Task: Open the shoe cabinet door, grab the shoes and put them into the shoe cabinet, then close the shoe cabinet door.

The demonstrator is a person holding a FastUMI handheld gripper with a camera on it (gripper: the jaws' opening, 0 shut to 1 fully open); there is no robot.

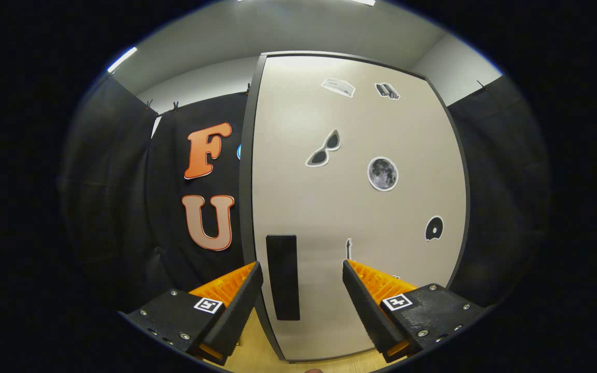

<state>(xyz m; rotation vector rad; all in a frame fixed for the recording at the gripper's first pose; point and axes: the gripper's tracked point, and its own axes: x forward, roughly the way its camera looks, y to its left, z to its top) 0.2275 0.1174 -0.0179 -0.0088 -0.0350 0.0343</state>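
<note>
The shoe cabinet door [355, 207] is a tall beige panel with a dark frame, standing shut straight ahead. Its black upright handle [283, 277] sits near the door's left edge, low down. My gripper [302, 269] is open, with the handle between the two fingers and nearer the left one. The left fingertip [254, 272] lines up with the door's left edge and the right fingertip [350, 272] is over the door's face. I cannot tell whether the fingers touch the door.
Several stickers dot the door: sunglasses [323, 150], a moon [382, 173], a dark disc [434, 228]. Black cloth wall [122, 207] hangs on the left and right of the cabinet. A strip of light wooden floor [257, 357] shows below the door.
</note>
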